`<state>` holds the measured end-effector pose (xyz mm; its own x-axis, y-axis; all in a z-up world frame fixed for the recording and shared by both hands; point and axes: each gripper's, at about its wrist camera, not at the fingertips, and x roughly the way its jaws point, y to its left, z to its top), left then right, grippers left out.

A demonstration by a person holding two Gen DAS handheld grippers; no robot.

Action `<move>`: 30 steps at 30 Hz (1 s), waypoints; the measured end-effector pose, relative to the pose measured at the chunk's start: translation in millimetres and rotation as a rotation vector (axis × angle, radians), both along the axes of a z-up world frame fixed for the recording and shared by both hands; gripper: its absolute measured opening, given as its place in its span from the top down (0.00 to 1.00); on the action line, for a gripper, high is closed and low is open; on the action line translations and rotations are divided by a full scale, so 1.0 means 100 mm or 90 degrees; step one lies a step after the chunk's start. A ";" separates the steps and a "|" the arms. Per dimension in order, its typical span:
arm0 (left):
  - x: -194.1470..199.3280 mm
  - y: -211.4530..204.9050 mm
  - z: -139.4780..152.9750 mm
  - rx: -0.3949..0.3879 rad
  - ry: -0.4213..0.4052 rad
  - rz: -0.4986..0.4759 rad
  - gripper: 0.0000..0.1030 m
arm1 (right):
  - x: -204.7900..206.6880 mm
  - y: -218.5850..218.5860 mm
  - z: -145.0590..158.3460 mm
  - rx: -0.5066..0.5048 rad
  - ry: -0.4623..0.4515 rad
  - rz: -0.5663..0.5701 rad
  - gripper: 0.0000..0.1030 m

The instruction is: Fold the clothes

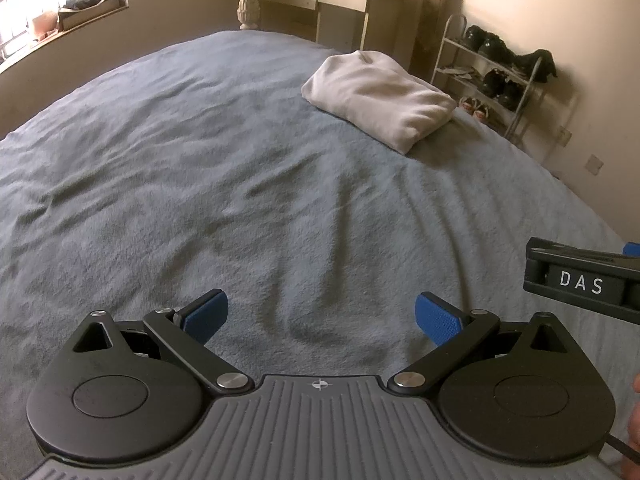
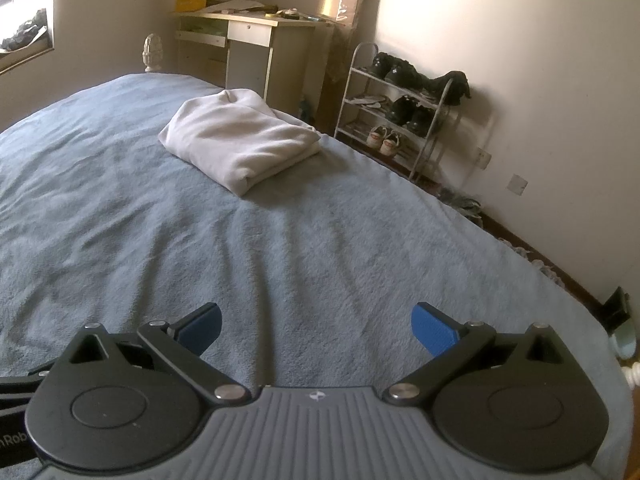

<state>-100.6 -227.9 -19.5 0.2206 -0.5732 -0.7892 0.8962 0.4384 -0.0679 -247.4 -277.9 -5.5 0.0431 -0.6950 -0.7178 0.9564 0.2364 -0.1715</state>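
Hovering low over the bed (image 1: 200, 160), both tongs spread wide, nothing between the blue pads. Left tongs (image 1: 322, 318) point across wrinkled grey-blue blanket; left pad (image 1: 206, 314) and right pad (image 1: 438, 320) well apart, only bare blanket in the gap. Right tongs (image 2: 316, 326) same state: pads far apart, holding nothing, blanket beneath. In the left wrist view the right tongs' black body with white "DAS" lettering shows at the right edge, just beside the left tongs, a bit of blue pad behind it. A sliver of a hand (image 1: 634, 432) at the far right edge of that view.

Folded garment (image 1: 378, 98), pale beige, thick, sits on the bed well ahead of both tongs and apart from them: ahead-right of the left tongs, ahead-left of the right tongs (image 2: 240, 140). Folded into a rough rectangle, layers visible at the near edge, lying flat near the bed's far right side.

Beyond the bed, ahead of the tongs: a desk (image 2: 256, 36) with clutter on top, a white carved bedpost finial (image 2: 154, 52) left of it, and a metal shoe rack (image 2: 400, 116) against the wall to the right, with dark shoes and white sneakers. Window sill (image 1: 60, 16) far ahead-left, bright.
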 end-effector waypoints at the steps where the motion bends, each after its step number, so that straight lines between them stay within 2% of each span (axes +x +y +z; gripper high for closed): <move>1: 0.00 0.00 0.00 0.002 0.001 0.000 0.02 | 0.00 0.00 0.00 0.002 0.000 0.000 0.00; 30: -0.01 -0.02 -0.02 0.008 0.006 -0.002 0.02 | 0.02 -0.02 -0.04 0.012 -0.004 0.004 0.00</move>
<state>-101.4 -230.2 -21.9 0.2119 -0.5637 -0.7983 0.8968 0.4367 -0.0703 -245.5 -279.9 -9.4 0.0514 -0.6806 -0.7309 0.9558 0.2456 -0.1615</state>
